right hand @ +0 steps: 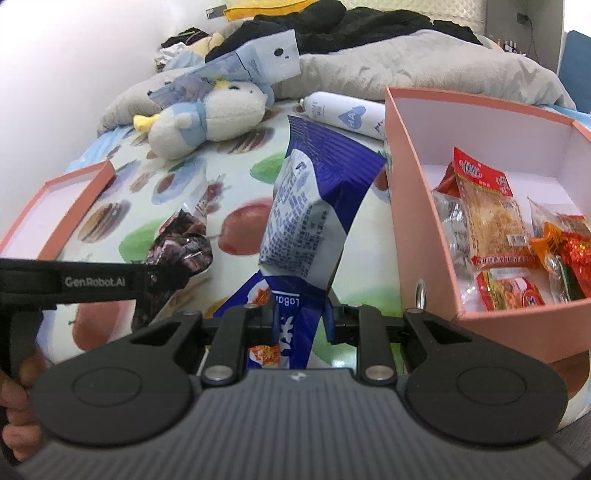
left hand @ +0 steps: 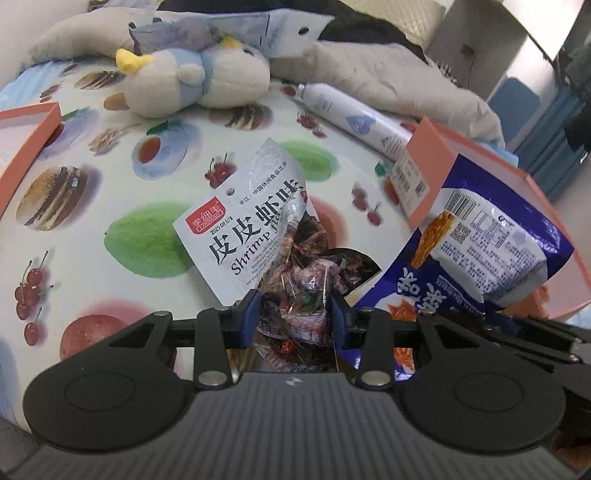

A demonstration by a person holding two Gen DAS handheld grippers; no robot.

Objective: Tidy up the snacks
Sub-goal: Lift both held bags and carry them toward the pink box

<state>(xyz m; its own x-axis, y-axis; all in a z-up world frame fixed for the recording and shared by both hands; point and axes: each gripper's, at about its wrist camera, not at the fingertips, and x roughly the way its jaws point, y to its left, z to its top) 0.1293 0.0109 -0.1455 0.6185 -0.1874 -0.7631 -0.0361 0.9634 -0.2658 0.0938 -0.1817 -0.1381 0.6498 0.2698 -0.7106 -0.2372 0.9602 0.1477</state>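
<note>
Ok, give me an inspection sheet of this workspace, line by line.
Surface: fruit-print cloth over a bed.
Job's things: shrimp snack packet and blue snack bag each held; pink box already holds several snacks.
Clutter: plush toy, white bottle, pink lid, grey blanket.
Grippers: left gripper fingers closed on the shrimp packet; right gripper closed on the blue bag.
Cables: nothing seen.
Surroundings: dark clothes behind.

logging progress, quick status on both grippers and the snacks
Left gripper shut on shrimp snack bag. Right gripper shut on blue snack bag. Pink box open beside it, unobstructed.
</note>
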